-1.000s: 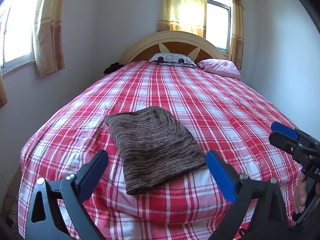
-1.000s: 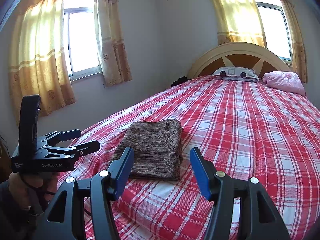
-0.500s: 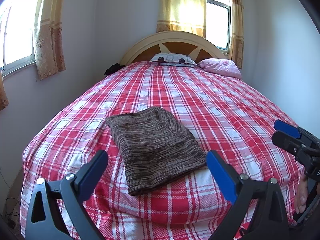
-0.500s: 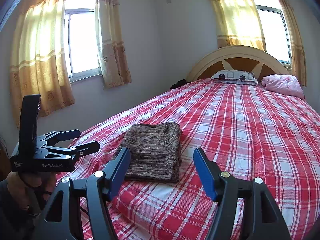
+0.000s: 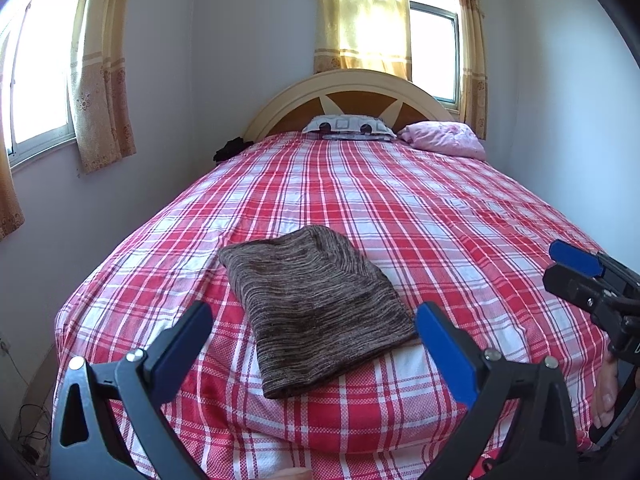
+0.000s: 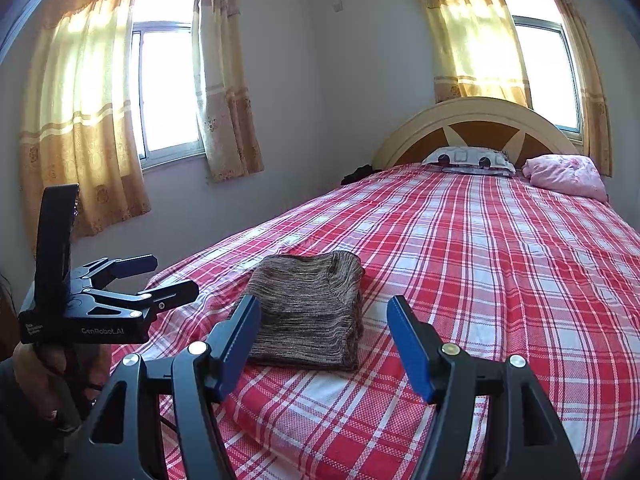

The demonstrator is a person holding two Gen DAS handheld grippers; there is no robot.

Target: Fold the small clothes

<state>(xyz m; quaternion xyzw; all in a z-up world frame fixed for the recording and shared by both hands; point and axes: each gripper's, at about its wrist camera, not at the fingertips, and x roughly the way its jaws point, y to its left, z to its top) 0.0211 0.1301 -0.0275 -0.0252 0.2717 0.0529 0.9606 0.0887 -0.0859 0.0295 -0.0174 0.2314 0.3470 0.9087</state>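
So from the left wrist, the left claw [image 5: 310,332] hung open over the bed [image 5: 440,220], empty, brown knit garment [image 5: 312,304] already folded near the foot. Right wrist: right claw [image 6: 322,330] open too, holding nothing. Looked pretty much done.

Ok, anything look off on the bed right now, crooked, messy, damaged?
Nothing stands out. The brown knit garment lies folded in a neat stack on the red plaid bedspread, set slightly askew to the plaid lines. Both tongs, left and right, are open and empty.
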